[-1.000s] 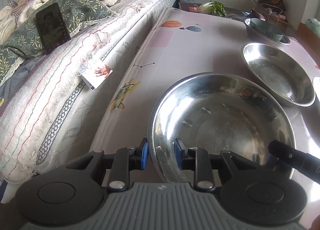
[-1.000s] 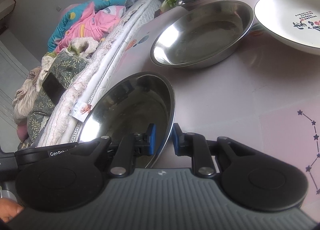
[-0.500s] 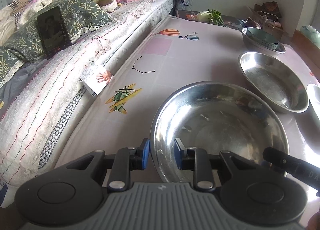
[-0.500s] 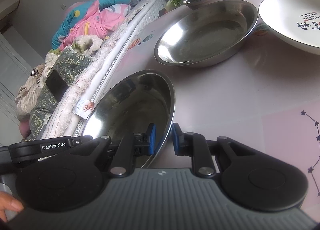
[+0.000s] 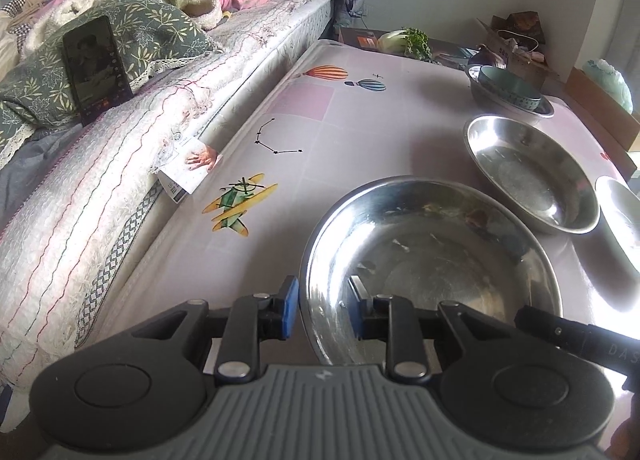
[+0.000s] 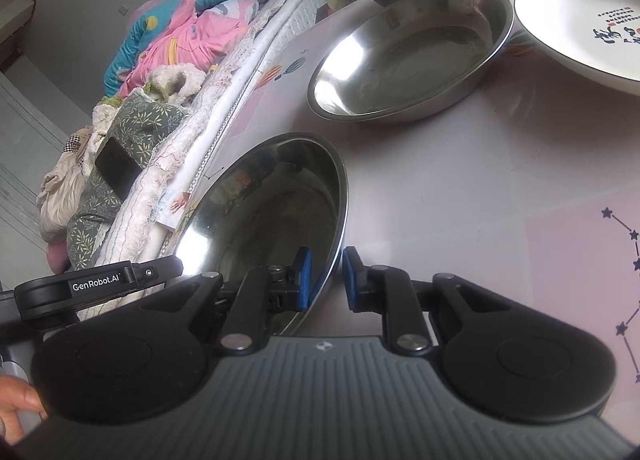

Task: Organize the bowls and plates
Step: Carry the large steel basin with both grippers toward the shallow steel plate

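A large steel bowl (image 5: pixel 432 256) is held by both grippers at its near rim, raised above the pink table. My left gripper (image 5: pixel 322 308) is shut on its left rim. My right gripper (image 6: pixel 324 278) is shut on its right rim; the bowl (image 6: pixel 272 208) tilts there. A second steel bowl (image 5: pixel 528 172) sits beyond it, also in the right wrist view (image 6: pixel 412 52). A white plate with writing (image 6: pixel 588 16) lies at the right. A teal bowl (image 5: pixel 508 86) sits inside a small steel bowl at the far end.
A bed with quilts, a pillow and a phone (image 5: pixel 96 68) runs along the table's left side. A paper card (image 5: pixel 188 168) sticks out by the mattress edge. Greens (image 5: pixel 412 40) and boxes stand at the table's far end.
Both grippers have lifted the large steel bowl and drawn it back a little; more of the table shows beyond it. The grips have not changed.
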A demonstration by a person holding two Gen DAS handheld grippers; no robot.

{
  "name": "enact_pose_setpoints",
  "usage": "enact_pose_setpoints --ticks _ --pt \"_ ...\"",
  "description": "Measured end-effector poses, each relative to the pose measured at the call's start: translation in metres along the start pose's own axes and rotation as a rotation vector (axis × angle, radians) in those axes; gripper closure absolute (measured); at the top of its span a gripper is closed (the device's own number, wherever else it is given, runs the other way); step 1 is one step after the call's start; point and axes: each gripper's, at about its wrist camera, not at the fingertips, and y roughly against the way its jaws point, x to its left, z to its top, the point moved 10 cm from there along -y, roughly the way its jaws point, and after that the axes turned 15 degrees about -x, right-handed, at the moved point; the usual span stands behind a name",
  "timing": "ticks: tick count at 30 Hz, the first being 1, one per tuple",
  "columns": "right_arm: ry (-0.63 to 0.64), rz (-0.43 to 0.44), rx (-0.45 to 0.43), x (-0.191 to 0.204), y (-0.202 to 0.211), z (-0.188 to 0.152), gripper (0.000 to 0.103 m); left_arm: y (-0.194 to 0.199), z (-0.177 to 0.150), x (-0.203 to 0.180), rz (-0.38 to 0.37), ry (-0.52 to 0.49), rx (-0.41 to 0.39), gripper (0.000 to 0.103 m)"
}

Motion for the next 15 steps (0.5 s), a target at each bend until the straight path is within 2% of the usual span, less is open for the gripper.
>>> enact_pose_setpoints --ticks 7,15 --pt "-0.009 -0.031 0.008 0.003 0.001 -0.002 0.086 -0.002 0.002 0.003 -0.079 -0.006 -0.003 0.073" --pt "0.013 -0.058 0.022 0.007 -0.003 0.000 0.086 -0.001 0.008 0.011 -0.180 0.067 -0.014 0.073"
